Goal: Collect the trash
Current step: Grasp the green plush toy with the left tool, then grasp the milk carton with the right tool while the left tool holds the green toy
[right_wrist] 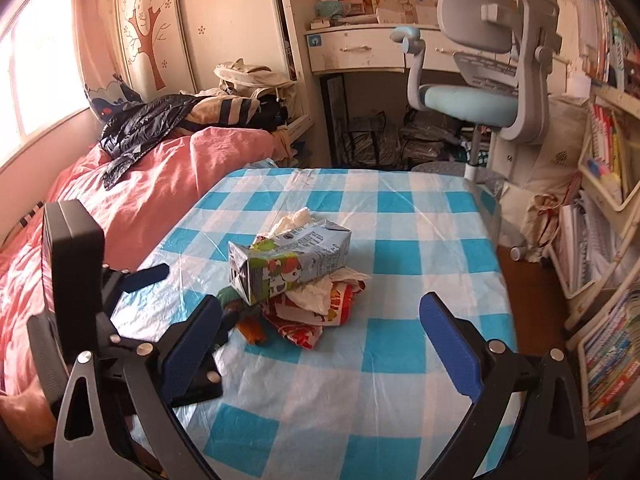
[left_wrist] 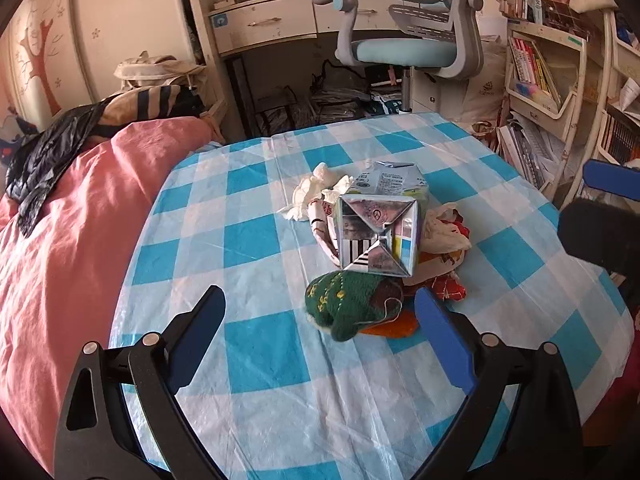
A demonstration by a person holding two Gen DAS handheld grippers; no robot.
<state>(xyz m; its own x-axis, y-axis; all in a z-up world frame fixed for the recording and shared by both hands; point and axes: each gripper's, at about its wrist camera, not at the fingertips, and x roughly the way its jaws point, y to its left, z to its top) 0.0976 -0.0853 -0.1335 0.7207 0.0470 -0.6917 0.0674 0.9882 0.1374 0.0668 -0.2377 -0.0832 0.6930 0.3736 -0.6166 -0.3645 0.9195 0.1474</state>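
A pile of trash lies in the middle of the blue-and-white checked table (left_wrist: 260, 248) (right_wrist: 400, 344). On top is a drink carton (left_wrist: 378, 226) (right_wrist: 292, 262) lying on its side. Under it are crumpled white tissues (left_wrist: 316, 192) (right_wrist: 294, 218), red-and-white wrappers (left_wrist: 450, 280) (right_wrist: 316, 312), an orange scrap (left_wrist: 390, 326) and a green knitted piece (left_wrist: 348, 304). My left gripper (left_wrist: 320, 300) is open and empty just in front of the pile. My right gripper (right_wrist: 320, 312) is open and empty, its fingers on either side of the near end of the pile.
A pink bed (left_wrist: 60, 240) with dark clothes (right_wrist: 148, 124) runs along the table's left. A grey-blue desk chair (left_wrist: 416, 36) and desk stand beyond the table. Bookshelves (right_wrist: 608, 240) line the right. The left gripper's body (right_wrist: 80, 280) shows in the right view.
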